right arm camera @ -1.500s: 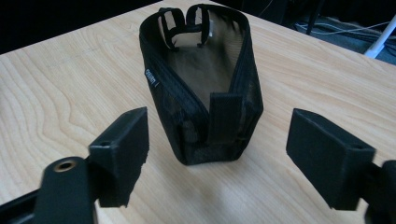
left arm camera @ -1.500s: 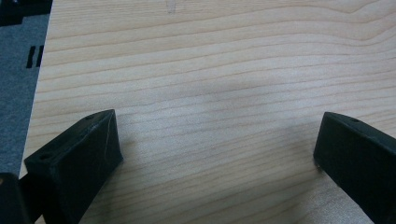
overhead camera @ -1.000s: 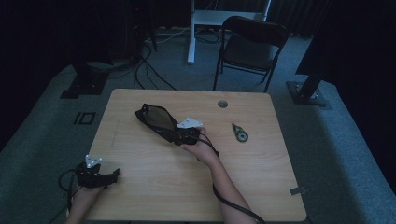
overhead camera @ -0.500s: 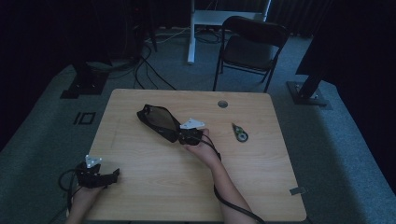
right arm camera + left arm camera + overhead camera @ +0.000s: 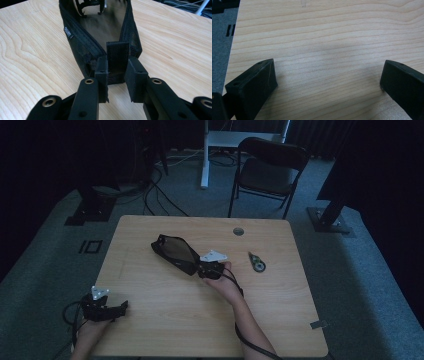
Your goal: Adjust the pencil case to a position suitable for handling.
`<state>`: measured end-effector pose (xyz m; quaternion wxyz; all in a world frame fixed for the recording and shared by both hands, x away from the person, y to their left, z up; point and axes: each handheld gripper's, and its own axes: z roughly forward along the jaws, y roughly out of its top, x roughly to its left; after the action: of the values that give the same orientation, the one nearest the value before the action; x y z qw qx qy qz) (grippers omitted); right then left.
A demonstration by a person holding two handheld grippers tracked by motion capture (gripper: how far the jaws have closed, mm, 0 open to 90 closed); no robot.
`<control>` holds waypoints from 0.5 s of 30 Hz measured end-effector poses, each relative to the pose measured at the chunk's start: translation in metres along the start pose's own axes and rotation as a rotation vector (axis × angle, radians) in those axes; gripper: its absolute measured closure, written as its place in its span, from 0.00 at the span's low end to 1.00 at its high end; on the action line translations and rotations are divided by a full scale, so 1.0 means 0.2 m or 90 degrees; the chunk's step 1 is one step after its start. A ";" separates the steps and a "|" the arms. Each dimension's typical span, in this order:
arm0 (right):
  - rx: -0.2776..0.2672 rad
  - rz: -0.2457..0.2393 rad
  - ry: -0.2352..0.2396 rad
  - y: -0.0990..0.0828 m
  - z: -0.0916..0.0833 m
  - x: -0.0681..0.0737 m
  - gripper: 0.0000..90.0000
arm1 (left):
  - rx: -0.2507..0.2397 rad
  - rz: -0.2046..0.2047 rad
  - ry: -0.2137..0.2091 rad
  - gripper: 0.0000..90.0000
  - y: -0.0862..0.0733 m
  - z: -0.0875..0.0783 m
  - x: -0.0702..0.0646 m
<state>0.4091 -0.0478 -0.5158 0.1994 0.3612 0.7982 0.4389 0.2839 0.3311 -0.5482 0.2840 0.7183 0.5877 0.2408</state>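
Right gripper [image 5: 116,75] jaws pinch the pouch [image 5: 100,37] end tab; hold firm, pull level along the counter [image 5: 280,320]; left gripper [image 5: 327,82] jaws spread, idle

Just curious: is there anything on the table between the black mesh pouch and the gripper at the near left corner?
No: the high view shows bare tabletop between pouch and left gripper.

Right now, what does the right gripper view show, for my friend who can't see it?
The right claw is shut on the fabric tab at the near end of a black mesh pouch. The pouch lies unzipped on a light wooden table, reaching away from the camera.
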 end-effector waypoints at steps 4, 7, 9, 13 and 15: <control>-0.001 0.008 -0.012 -0.04 -0.06 -0.02 0.81 | 0.000 0.000 0.000 0.01 0.00 0.00 0.00; -0.001 0.013 -0.017 -0.06 -0.09 -0.03 0.81 | 0.000 0.000 0.000 0.01 0.00 0.00 0.00; -0.002 0.013 -0.024 -0.08 -0.11 -0.05 0.81 | 0.000 0.000 0.000 0.01 0.00 0.00 0.00; -0.005 0.018 -0.037 -0.11 -0.16 -0.08 0.81 | 0.000 0.000 0.000 0.01 0.00 0.00 0.00; -0.005 0.016 -0.041 -0.13 -0.19 -0.09 0.81 | 0.000 0.000 0.000 0.01 0.00 0.00 0.00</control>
<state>0.3866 -0.0908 -0.5172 0.2208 0.3846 0.7849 0.4326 0.2839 0.3311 -0.5482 0.2841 0.7182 0.5878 0.2408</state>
